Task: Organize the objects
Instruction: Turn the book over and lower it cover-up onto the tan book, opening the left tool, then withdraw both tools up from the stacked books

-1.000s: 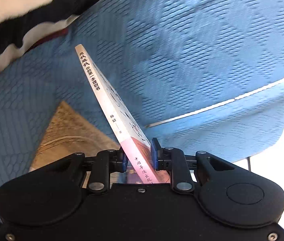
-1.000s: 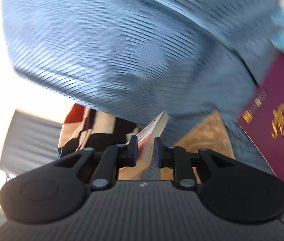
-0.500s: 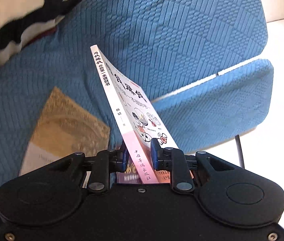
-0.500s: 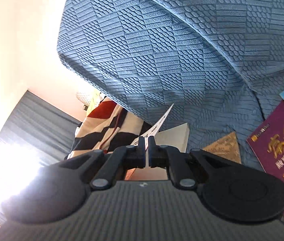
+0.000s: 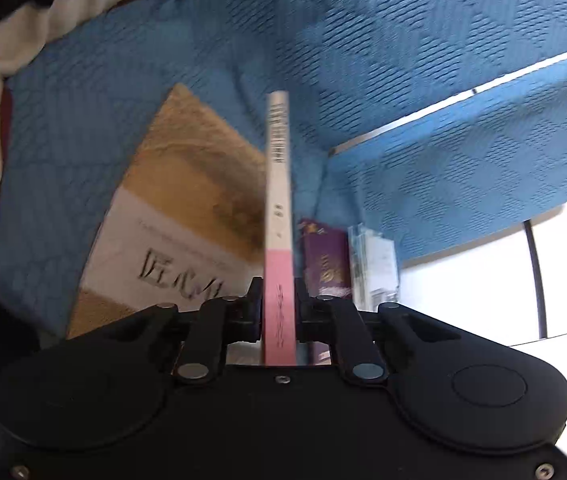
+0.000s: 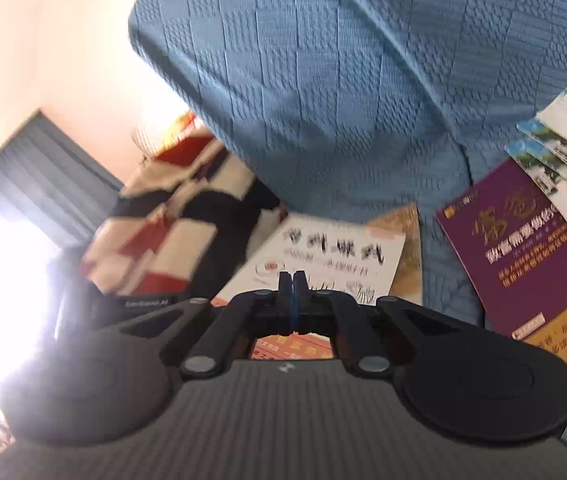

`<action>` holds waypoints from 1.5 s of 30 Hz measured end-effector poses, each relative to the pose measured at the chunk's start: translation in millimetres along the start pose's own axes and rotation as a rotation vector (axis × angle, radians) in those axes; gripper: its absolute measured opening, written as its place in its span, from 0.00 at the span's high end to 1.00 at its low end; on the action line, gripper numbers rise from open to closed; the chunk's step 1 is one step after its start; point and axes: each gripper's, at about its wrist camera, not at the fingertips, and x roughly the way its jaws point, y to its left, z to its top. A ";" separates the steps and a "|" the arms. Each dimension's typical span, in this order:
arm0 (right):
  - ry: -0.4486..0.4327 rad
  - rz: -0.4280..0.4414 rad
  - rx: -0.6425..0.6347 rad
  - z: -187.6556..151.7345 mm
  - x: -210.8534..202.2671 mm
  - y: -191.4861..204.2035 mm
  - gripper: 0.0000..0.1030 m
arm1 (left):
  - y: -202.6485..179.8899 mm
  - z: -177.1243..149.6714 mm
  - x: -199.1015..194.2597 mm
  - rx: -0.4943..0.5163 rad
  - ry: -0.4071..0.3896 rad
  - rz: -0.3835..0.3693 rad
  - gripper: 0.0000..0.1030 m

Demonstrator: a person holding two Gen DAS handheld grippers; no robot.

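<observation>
The left gripper, jaws just tightened, clamps the thin white-and-pink paperback book edge-up over the tan hardcover book on the blue quilted sofa. The right gripper is pinched shut, empty. Mid-carry, I'd say; next, lay it flat on the stack.

You are looking at a blue quilted sofa, its patterned cover filling most of both views. A striped blanket in cream, black and red is lying bunched at one end (blurred in the left wrist view). A pale tiled floor is showing beside the seat, and dark slatted blinds are glaring with daylight.
</observation>
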 end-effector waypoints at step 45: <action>0.142 -0.271 -0.359 -75.9 61.2 -13.5 0.65 | -6.6 -43.8 16.2 0.294 -0.144 0.521 0.52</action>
